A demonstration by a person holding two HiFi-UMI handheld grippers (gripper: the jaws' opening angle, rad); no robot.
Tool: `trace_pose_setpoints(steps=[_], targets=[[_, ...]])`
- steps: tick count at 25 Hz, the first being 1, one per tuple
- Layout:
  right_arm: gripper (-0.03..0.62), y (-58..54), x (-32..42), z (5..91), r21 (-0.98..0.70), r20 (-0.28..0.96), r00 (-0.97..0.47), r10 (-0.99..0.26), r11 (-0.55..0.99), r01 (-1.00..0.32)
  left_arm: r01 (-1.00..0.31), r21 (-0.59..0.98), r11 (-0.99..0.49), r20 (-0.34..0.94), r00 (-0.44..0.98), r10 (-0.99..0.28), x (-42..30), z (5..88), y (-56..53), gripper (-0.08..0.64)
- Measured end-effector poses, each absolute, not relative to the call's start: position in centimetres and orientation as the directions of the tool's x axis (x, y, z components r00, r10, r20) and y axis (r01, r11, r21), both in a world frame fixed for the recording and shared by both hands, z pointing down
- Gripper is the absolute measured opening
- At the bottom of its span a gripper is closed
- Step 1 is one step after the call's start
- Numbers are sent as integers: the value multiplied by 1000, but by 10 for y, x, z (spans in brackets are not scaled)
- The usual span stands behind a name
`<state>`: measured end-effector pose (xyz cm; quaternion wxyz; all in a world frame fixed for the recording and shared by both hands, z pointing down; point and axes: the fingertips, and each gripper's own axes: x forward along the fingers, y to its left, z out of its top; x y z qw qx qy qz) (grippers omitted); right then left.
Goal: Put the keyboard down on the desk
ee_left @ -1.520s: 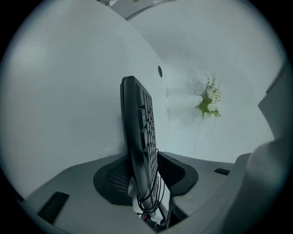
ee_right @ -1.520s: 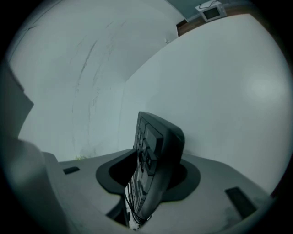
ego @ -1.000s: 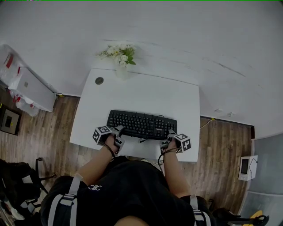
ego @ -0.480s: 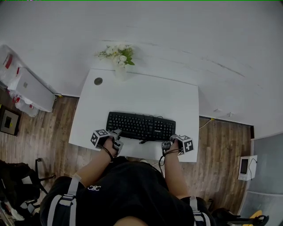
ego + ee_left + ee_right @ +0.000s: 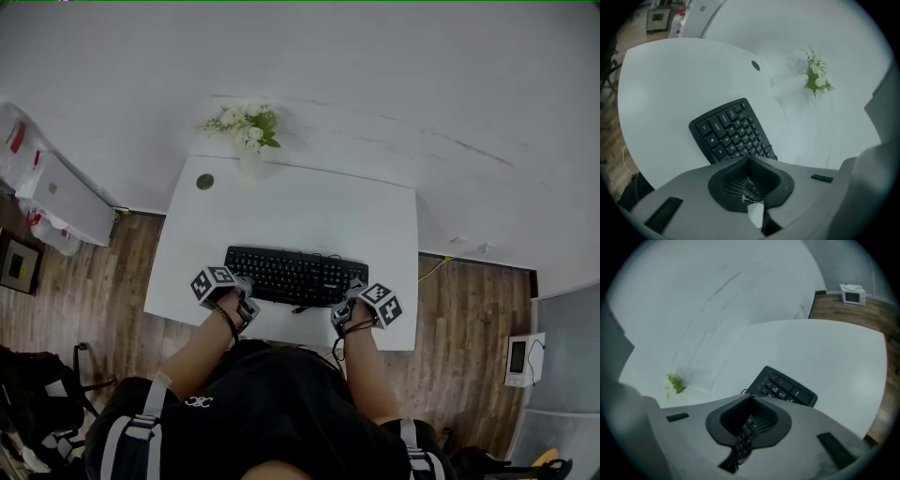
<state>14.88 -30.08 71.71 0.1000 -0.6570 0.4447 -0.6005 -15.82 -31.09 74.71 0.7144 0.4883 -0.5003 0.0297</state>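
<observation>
A black keyboard point(image 5: 295, 277) lies flat on the white desk point(image 5: 300, 202), near its front edge. My left gripper point(image 5: 247, 296) sits at the keyboard's front left corner, its jaws shut together with nothing between them. In the left gripper view the keyboard's left end point(image 5: 729, 131) shows just beyond the closed left gripper point(image 5: 750, 160). My right gripper point(image 5: 344, 306) is at the front right corner, also shut and empty. The right gripper view shows the keyboard's right end point(image 5: 787, 387) past the closed right gripper point(image 5: 751, 400).
A vase of white flowers point(image 5: 247, 131) stands at the desk's back left, next to a round cable hole point(image 5: 204, 181). A white unit point(image 5: 56, 192) stands on the wood floor to the left. A small white device point(image 5: 518, 354) sits on the floor at right.
Both grippers have gone from open to shut beside the keyboard's front corners. The keyboard stays flat on the desk.
</observation>
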Motion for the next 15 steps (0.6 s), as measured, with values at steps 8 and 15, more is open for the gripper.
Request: trace_pose_setpoints(steps=[8, 15], targets=[[2, -343, 106, 664, -416, 589, -133, -797, -158, -896, -880, 474, 8, 753, 401, -522, -141, 698, -354, 0], [0, -374, 104, 581, -243, 309, -89, -947, 12, -970, -917, 236, -322, 453, 397, -798, -123, 598, -402, 0]])
